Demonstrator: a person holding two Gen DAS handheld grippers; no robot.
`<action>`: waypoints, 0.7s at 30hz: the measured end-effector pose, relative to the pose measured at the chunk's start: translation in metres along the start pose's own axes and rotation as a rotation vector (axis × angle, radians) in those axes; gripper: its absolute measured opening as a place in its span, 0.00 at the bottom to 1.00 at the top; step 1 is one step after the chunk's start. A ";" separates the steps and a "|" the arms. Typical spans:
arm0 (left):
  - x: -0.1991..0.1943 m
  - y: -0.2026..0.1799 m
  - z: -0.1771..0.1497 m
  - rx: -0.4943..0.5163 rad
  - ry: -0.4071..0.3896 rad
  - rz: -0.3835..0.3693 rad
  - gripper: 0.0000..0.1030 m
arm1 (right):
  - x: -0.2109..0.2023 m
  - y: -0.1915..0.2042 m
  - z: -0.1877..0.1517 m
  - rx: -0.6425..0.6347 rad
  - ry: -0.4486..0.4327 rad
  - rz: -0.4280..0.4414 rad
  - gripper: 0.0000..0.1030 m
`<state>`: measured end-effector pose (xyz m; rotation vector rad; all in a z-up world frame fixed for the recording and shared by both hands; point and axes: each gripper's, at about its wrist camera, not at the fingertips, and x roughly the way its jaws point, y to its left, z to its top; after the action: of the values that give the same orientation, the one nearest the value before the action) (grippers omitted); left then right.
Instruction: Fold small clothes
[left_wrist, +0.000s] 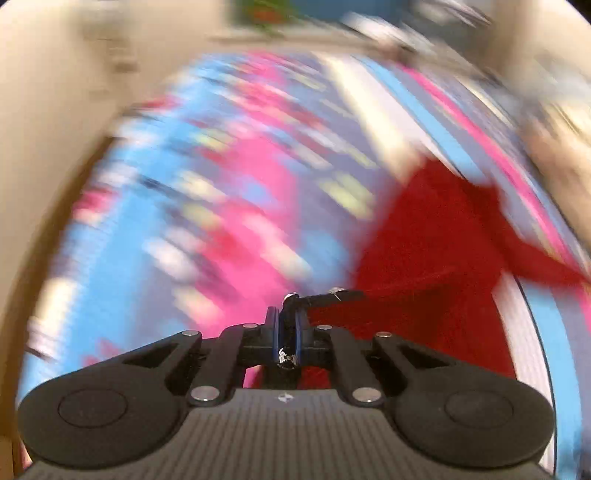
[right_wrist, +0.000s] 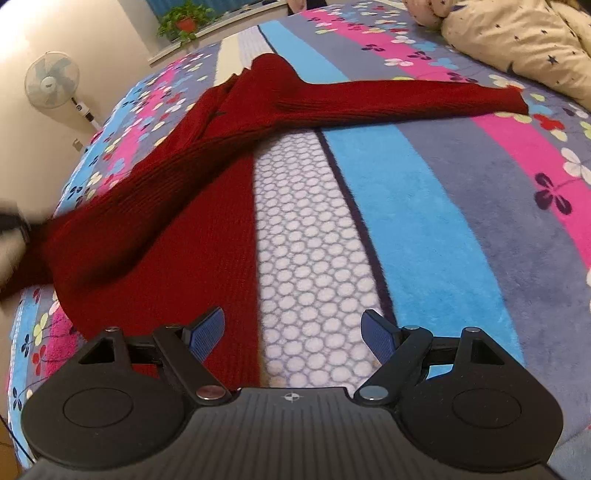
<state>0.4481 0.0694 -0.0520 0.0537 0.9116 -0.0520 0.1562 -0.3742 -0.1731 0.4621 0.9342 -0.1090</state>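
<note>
Bedroom in a home, prob. Bed w/ striped floral blanket (right_wrist: 461, 192), star-print duvet (right_wrist: 517, 33). Pedestal fan (right_wrist: 51, 79), potted plant (right_wrist: 183, 20) on sill.

Sweater (right_wrist: 177, 206) on blanket (right_wrist: 443, 221); fan (right_wrist: 51, 79) behind, left; quilt (right_wrist: 517, 40) behind, right.

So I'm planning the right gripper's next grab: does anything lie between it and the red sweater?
Nothing visible does. The right gripper hangs open right at the red sweater hem, with only bare blanket showing between its fingers.
</note>
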 end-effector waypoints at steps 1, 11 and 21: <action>0.003 0.024 0.022 -0.060 -0.036 0.083 0.08 | 0.000 0.001 0.001 0.000 -0.003 -0.003 0.80; 0.066 0.139 0.016 -0.378 0.089 0.589 0.91 | 0.048 0.045 0.026 0.058 0.041 0.218 0.81; 0.053 0.024 -0.184 -0.268 0.380 0.113 0.91 | 0.109 0.091 0.032 0.115 0.193 0.231 0.09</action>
<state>0.3371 0.1049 -0.2054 -0.1384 1.2864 0.1917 0.2713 -0.2949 -0.2130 0.6928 1.0600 0.0935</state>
